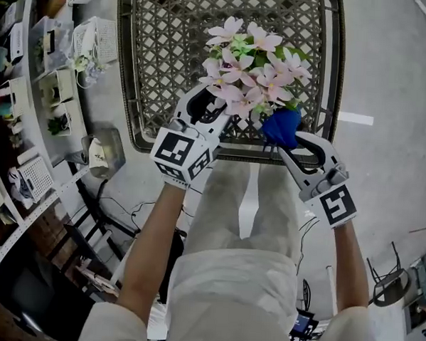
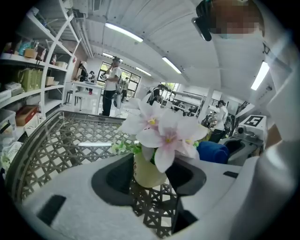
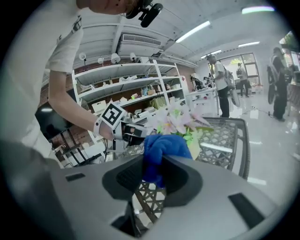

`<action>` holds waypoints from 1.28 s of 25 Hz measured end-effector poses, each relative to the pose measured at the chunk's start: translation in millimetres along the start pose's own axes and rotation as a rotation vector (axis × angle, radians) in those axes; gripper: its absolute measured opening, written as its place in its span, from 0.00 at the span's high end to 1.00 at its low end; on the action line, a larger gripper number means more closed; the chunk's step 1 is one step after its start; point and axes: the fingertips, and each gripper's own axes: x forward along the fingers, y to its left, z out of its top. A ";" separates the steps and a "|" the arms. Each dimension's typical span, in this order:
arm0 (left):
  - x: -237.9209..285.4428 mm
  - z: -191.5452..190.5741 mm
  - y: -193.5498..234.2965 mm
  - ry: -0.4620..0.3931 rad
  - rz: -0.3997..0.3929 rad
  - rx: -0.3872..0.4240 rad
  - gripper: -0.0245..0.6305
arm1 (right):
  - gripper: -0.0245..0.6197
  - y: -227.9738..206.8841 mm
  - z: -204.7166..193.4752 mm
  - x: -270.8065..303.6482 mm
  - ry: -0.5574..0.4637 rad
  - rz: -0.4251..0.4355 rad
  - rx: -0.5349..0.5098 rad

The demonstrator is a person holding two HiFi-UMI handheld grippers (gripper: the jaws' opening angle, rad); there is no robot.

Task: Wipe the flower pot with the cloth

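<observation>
Both arms reach forward: left hand-held gripper (image 1: pixel 215 106) wide around the pot (image 2: pixel 147 171) (pads clear), right hand-held gripper (image 1: pixel 289 139) clamping the cloth (image 3: pixel 161 147).

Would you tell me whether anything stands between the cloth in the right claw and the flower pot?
Yes: the left claw brackets the flower pot, one jaw on the side facing the blue cloth, and pink flowers overhang it.

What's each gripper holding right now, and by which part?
Right gripper pinches the blue cloth at a bunched fold. Left gripper is open around the flower pot, not gripping.
</observation>
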 end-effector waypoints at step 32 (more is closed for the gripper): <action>-186.7 233.4 -155.6 -0.260 0.044 0.192 0.90 | 0.77 42.0 266.7 -187.4 -0.368 -0.215 -0.120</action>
